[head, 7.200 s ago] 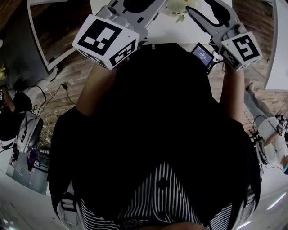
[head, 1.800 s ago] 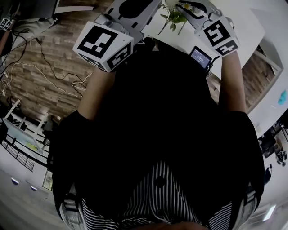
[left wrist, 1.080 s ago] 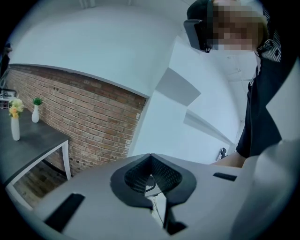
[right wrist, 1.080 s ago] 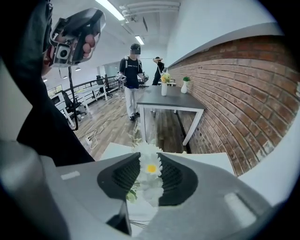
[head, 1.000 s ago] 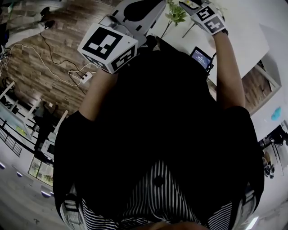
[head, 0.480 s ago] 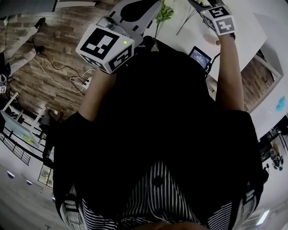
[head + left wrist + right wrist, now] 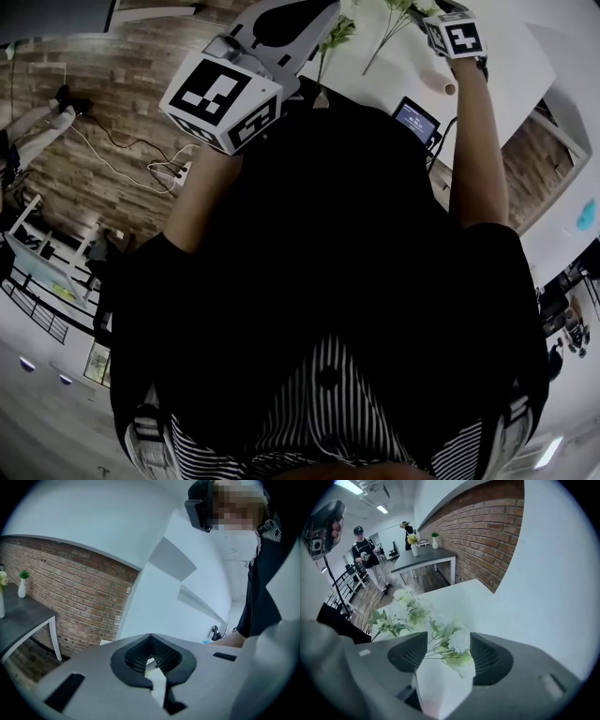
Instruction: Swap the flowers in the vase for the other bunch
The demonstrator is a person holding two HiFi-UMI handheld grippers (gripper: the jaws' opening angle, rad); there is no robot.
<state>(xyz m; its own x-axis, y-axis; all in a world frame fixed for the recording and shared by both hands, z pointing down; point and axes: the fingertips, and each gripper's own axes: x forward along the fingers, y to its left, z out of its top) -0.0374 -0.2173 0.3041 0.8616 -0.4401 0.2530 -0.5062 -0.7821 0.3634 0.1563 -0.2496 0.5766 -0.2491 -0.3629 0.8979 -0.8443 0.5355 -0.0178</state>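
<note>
left gripper [image 7: 150, 636]: the fingers meet at their tips, and the dark pads curve round a small gap behind them. nothing clear sits in that gap. it points up at a pale wall and a brick wall [image 7: 70, 588].
right gripper [image 7: 447, 654]: the fingers stand wide apart and are clamped on nothing. it is aimed down at the white table [image 7: 461, 590].
white flower bunch [image 7: 452, 641]: lies on the white table at lower centre of the right gripper view. its blooms and pale green leaves sit in the gap between the two dark pads [image 7: 490, 660]. whether they touch a pad cannot be told.
second flower bunch [image 7: 401, 607]: left of centre in the right gripper view, on the same table, beyond the left pad and just beside the first bunch.
head view: both grippers are at the top edge. green stems [image 7: 394, 23] lie on the table near the right gripper's marker cube [image 7: 459, 37], and a leafy sprig [image 7: 336, 33] is just beside the left gripper.
task vase: cannot be picked out in any view.
background: a dark table [image 7: 424, 555] at upper left of the right gripper view carries a small vase of yellow flowers [image 7: 412, 541]. a person [image 7: 363, 550] stands beside it.
</note>
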